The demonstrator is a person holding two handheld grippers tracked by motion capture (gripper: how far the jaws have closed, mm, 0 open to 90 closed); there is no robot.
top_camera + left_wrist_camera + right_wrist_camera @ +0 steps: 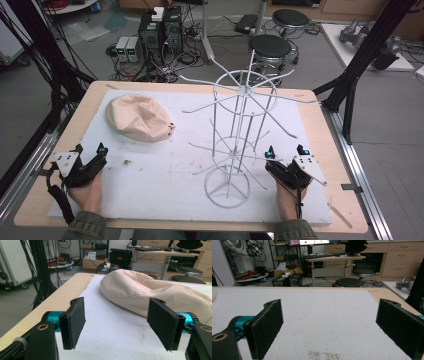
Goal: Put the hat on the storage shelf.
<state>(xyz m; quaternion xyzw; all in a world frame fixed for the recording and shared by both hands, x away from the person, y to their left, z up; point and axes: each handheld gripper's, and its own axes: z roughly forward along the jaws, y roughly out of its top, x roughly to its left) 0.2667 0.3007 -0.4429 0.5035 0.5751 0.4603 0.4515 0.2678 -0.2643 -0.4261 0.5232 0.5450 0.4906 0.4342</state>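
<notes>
Now we see the crumpled beige cloth cap [139, 118] lying on the white mat [165, 175], near our left gripper [89, 150]; both left and right gripper [286, 151] have jaws spread, holding nothing.

Cream cloth cap [138, 118], soft and matt, seam stitched. White-coated wire rack [240, 125], smooth and thin. White mat [165, 175], matt, slightly rough, stained. Pale wood counter [325, 130], smooth. Tongs pads [76, 320], black, matt, foam-like; teal metal fittings, glossy.
</notes>
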